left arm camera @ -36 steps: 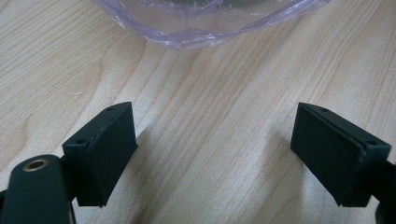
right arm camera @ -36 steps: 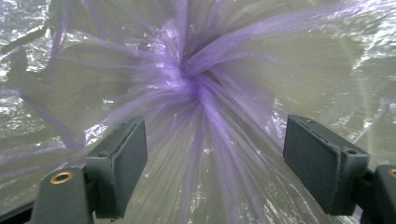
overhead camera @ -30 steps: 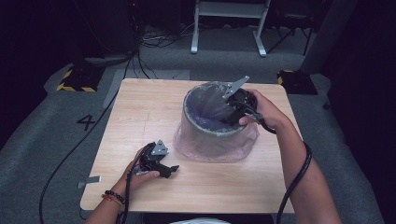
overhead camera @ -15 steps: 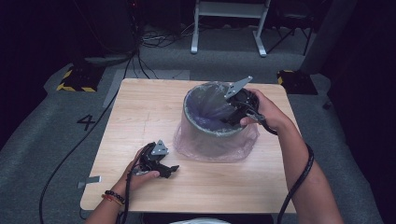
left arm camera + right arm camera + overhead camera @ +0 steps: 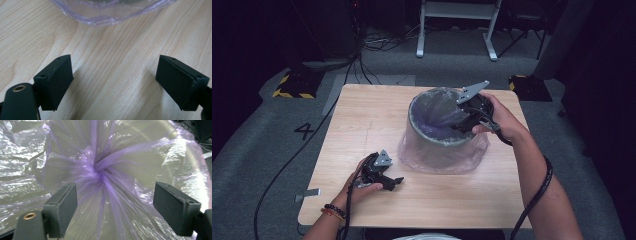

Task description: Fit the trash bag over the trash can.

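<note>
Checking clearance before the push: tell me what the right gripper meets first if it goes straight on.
Most likely the purple bag liner: the right gripper, fingers open, points into its gathered centre inside the bin; depth is unclear.

The left gripper [image 5: 396, 182] lies low, fingers [image 5: 56, 82] spread wide. The right gripper [image 5: 458, 125] tilts downward, fingers [image 5: 175, 207] parted.

Thin, shiny, crinkly purple plastic bag [image 5: 105, 177], see-through, lining a smooth grey bin [image 5: 432, 137]. Pale wooden tabletop [image 5: 117, 65] with fine grain lines, smooth and not shiny. Black jaws, dull plastic with soft matt pads.
</note>
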The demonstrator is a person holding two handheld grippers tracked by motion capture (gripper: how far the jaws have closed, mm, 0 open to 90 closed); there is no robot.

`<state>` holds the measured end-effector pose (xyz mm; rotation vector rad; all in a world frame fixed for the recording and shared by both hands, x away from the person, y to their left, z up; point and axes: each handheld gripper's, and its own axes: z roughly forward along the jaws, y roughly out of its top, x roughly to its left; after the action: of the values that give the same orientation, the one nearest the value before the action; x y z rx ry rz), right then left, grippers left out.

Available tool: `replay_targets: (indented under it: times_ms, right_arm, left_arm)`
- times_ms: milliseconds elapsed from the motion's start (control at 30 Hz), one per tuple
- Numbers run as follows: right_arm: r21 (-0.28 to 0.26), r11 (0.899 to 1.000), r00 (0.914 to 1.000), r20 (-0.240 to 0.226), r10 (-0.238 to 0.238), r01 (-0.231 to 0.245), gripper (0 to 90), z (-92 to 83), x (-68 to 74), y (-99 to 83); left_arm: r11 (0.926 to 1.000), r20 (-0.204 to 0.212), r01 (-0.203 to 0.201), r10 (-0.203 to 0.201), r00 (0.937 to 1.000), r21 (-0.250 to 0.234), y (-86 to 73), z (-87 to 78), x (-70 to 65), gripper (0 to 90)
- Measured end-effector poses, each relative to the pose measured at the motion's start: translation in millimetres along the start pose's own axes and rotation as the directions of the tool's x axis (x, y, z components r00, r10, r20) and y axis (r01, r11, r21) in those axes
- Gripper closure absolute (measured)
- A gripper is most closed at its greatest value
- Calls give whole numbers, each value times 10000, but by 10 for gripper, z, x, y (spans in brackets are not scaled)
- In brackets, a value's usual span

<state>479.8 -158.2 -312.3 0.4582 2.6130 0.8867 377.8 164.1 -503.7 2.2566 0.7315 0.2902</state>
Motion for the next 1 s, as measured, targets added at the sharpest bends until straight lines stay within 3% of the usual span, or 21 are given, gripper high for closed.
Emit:
replay_targets:
  times_ms: [267, 567, 767, 1000]
  right_arm:
    - [-535, 9985, 9997, 185, 154, -144, 187, -106, 1, -23]
    - [-1307, 9907, 9949, 879, 490, -372, 171, -255, 16, -68]
    - [-1860, 9804, 9871, 1318, 912, -658, 169, -325, 35, -117]
    - [-2315, 9694, 9818, 1487, 1181, -816, 166, -425, 55, -196]
  left_arm:
    - [10000, -1, 0, 0, 10000, -2, 0, 0, 0, 139]
    - [10000, 4, -9, 9, 10000, -1, 0, 0, 1, 139]
    - [10000, -1, -3, 3, 10000, 4, 0, 0, 0, 139]
    - [10000, 0, -5, 5, 10000, 4, 0, 0, 0, 139]
